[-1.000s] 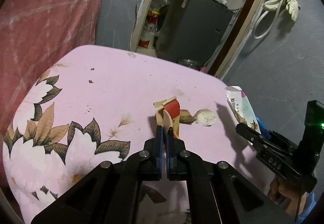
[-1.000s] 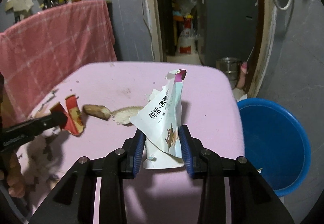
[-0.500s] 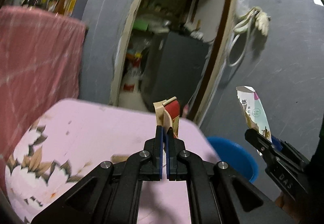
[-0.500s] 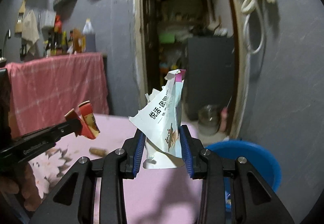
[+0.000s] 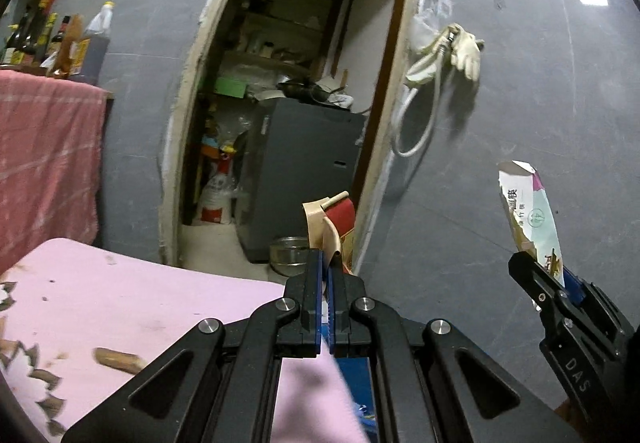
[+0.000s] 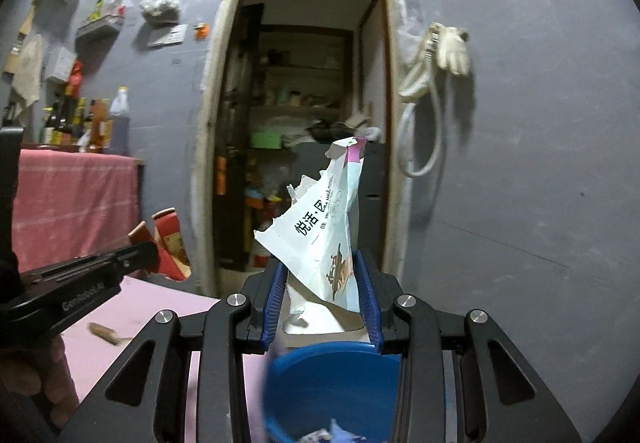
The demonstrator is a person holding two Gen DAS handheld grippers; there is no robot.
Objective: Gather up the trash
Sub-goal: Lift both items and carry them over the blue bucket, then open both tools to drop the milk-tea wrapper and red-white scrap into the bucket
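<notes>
My left gripper [image 5: 329, 267] is shut on a crumpled red and tan wrapper [image 5: 334, 223] and holds it in the air past the pink table's far edge. It also shows in the right wrist view [image 6: 170, 243]. My right gripper [image 6: 322, 275] is shut on a torn white and teal packet [image 6: 324, 227] and holds it above a blue bucket [image 6: 332, 383], which has scraps at its bottom. The packet also shows in the left wrist view [image 5: 530, 215], to the right of my left gripper.
A pink floral table [image 5: 120, 307] lies below left with a brown scrap [image 5: 120, 361] on it. Ahead is a doorway with a dark cabinet [image 5: 304, 171] and a metal bowl [image 5: 288, 250]. A hose and glove [image 5: 444, 59] hang on the grey wall.
Both grippers have risen off the table with their trash and swung right. The right one now hangs over the blue bucket. The brown scrap stays on the table.
</notes>
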